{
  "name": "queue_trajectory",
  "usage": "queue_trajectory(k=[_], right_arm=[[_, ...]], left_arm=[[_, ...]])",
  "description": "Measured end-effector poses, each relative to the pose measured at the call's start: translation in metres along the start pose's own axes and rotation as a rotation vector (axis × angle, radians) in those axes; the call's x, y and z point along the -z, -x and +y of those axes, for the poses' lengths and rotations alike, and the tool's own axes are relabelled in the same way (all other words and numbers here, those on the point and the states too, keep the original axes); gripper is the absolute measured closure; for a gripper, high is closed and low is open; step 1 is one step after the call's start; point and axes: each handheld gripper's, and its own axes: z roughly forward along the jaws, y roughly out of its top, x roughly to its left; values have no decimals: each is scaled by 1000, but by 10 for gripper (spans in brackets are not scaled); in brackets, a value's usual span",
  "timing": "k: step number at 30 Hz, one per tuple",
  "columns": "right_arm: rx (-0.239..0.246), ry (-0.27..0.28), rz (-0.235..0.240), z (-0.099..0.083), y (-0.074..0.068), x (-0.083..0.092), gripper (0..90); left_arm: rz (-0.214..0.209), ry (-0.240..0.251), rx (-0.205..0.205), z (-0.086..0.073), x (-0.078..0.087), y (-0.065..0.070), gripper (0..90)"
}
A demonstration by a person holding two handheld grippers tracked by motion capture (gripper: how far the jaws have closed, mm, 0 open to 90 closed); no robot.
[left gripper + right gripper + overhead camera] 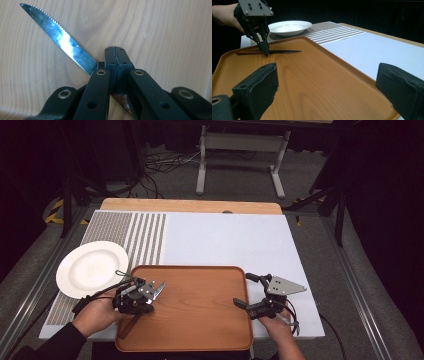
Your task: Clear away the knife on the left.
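Between the closed jaws of the left gripper [145,296]: one steak knife [60,38], clamped where blade meets handle, serrated blade pointing to 1 o'clock in the high view, brown handle to 7 o'clock. Knife position: 9 o'clock side of the wooden tray [200,330]. Right gripper [248,291]: jaws wide apart, nothing between them, at the tray's 3 o'clock rim. White plate [87,268]: on the striped mat [145,232], 10 o'clock of the tray. All on the desk [235,240].
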Motion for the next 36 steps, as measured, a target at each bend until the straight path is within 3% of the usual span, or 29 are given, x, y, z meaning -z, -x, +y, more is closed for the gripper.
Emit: queue_trajectory(k=[36], right_arm=[[0,-3,-2,0,0,0,49]], left_arm=[[16,11,99,-23,7,-20,900]])
